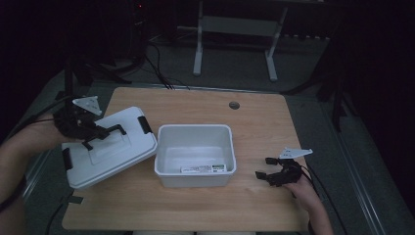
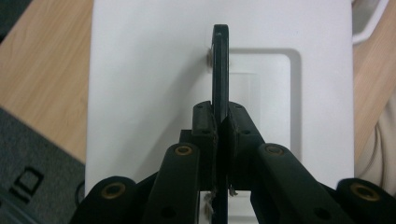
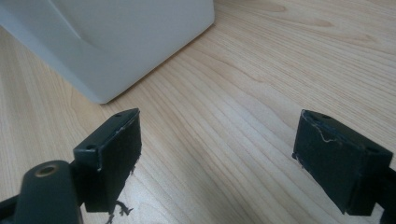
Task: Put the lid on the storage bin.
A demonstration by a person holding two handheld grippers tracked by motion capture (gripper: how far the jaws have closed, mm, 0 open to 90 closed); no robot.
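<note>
White plastic lid (image 1: 110,146) lies tilted at the worktop's (image 1: 254,122) left, one edge propped on the rim of the open white bin (image 1: 195,154). The left gripper (image 1: 105,132) has its jaws clamped on the lid's black handle (image 2: 220,65). The right gripper (image 1: 266,175) rests beside the bin, jaws spread and empty. Carried by that thin handle alone, the lid could swing and knock the bin. A labelled pack (image 1: 203,169) lies inside; its print is too small to read.
</note>
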